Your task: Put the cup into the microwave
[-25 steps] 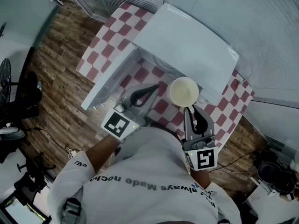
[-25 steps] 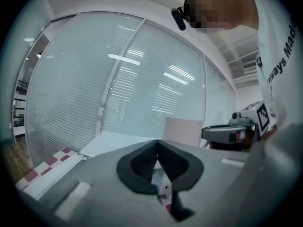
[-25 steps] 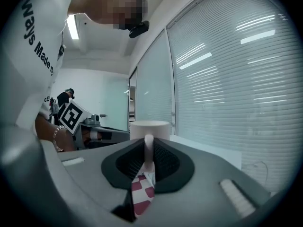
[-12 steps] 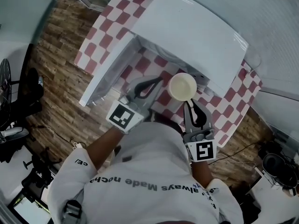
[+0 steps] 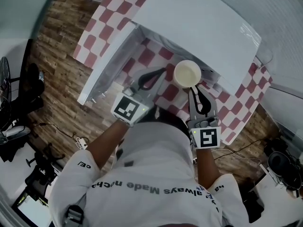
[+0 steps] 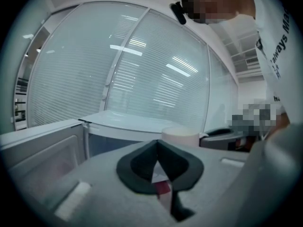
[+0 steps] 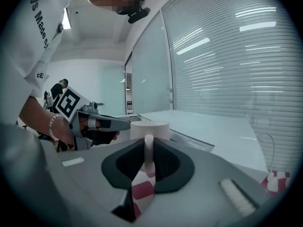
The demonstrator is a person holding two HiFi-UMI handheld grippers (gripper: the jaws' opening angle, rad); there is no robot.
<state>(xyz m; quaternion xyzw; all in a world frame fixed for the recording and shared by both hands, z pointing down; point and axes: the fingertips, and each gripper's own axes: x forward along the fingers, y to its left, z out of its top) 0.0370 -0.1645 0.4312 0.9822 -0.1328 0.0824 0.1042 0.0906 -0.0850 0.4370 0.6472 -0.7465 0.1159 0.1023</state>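
Note:
A cream cup [image 5: 188,73] hangs just in front of the white microwave [image 5: 199,27], close under its front edge. My right gripper [image 5: 194,88] is shut on the cup's handle; in the right gripper view the handle [image 7: 148,148] stands upright between the jaws of the right gripper [image 7: 148,143], with the cup body [image 7: 149,128] beyond. The microwave door [image 5: 106,65] stands swung open to the left. My left gripper [image 5: 162,71] is beside the cup on its left, shut and holding nothing. In the left gripper view, the tips of the left gripper [image 6: 157,143] meet, and the cup [image 6: 180,136] shows past them.
A red-and-white checked cloth [image 5: 99,27] covers the table under the microwave. Wood floor [image 5: 52,70] lies to the left, with cables and gear at its edge. A wall of blinds [image 7: 227,56] stands behind the microwave. The open door [image 6: 42,145] is on the left gripper's left.
Both grippers have moved forward toward the microwave front, the right one carrying the cup. The cup now sits closer to the microwave's front edge.

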